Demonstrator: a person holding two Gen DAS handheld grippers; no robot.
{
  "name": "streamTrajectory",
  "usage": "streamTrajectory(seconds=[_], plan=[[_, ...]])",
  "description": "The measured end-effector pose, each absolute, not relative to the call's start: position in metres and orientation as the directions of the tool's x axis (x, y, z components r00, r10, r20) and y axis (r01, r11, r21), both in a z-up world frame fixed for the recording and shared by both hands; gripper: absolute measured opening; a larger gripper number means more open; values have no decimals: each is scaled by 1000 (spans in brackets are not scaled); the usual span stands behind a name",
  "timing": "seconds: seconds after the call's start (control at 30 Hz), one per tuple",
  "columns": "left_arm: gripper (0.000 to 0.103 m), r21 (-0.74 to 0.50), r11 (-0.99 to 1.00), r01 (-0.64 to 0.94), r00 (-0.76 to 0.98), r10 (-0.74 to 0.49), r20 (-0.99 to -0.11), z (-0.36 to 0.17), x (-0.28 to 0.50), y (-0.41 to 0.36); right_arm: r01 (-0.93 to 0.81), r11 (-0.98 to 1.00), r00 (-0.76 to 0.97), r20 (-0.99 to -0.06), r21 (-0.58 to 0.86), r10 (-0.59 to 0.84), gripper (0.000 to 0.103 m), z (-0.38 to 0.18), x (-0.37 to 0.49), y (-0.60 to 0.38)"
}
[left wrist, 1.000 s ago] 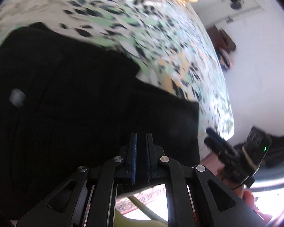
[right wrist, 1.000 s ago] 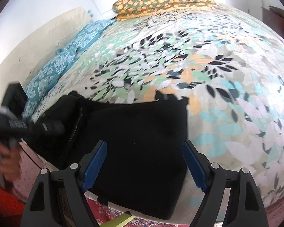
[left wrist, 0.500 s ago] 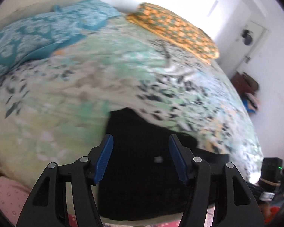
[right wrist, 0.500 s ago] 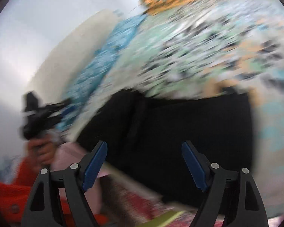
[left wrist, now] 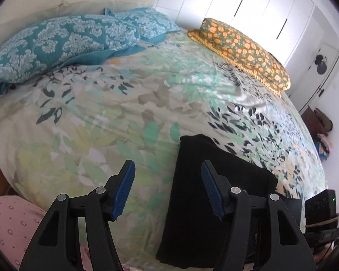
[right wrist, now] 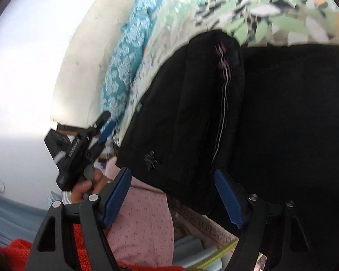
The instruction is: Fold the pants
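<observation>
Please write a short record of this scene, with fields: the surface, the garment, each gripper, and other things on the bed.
surface: bed with a leaf-print cover
garment: black pants, folded, lying at the near edge of the bed
left gripper: open, nothing between its jaws, above the cover beside the pants
right gripper: open, close to the edge of the pants, pads not pressing on them
other things: blue pillows, orange pillow
</observation>
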State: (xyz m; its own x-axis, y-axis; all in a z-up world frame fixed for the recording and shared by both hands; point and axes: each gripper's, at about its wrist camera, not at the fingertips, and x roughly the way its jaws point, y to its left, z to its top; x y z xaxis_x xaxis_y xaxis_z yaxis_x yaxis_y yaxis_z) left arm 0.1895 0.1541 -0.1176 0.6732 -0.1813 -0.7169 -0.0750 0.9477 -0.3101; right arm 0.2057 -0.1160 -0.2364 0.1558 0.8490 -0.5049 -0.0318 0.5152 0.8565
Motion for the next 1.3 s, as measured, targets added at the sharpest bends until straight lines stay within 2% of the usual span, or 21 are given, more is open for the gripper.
streamTrajectory(seconds=[0.1,0.33,0.4,0.43,0.47,0.57,0.77,0.93,1.13,1.3], plan=[[62,-312,946,-85,665,-180,-725,-121,195,154,-57,528,133,-517,848,845,71,-236,196,-112],[62,-326,939,-105,649,-184,-739,-127,198,157,-29,489,155,-480,872,864,67,-238,203,-109],[62,-322,941,-106,648,-180,-740,-127,198,156,-5,496,157,-489,868,858,58,-241,204,-108],[62,-317,942,-107,648,-176,-741,-127,198,156,-4,511,157,-504,860,849,42,-243,203,-110],[62,-315,943,-108,647,-174,-742,-128,198,156,-11,525,161,-516,851,841,31,-243,202,-110],[62,-319,940,-123,647,-168,-744,-128,198,160,-75,549,205,-526,832,825,22,-219,194,-116],[63,-365,917,-160,647,-181,-741,-130,198,170,-256,611,328,-527,749,784,19,-129,175,-140],[64,-368,919,-140,648,-196,-736,-128,195,167,-304,700,380,-592,646,711,19,-90,150,-178],[64,-361,929,-85,638,-227,-736,-126,193,152,-210,782,411,-673,587,615,19,-105,134,-224],[64,-329,944,-3,622,-256,-740,-122,190,130,-104,807,432,-704,582,563,19,-127,118,-247]])
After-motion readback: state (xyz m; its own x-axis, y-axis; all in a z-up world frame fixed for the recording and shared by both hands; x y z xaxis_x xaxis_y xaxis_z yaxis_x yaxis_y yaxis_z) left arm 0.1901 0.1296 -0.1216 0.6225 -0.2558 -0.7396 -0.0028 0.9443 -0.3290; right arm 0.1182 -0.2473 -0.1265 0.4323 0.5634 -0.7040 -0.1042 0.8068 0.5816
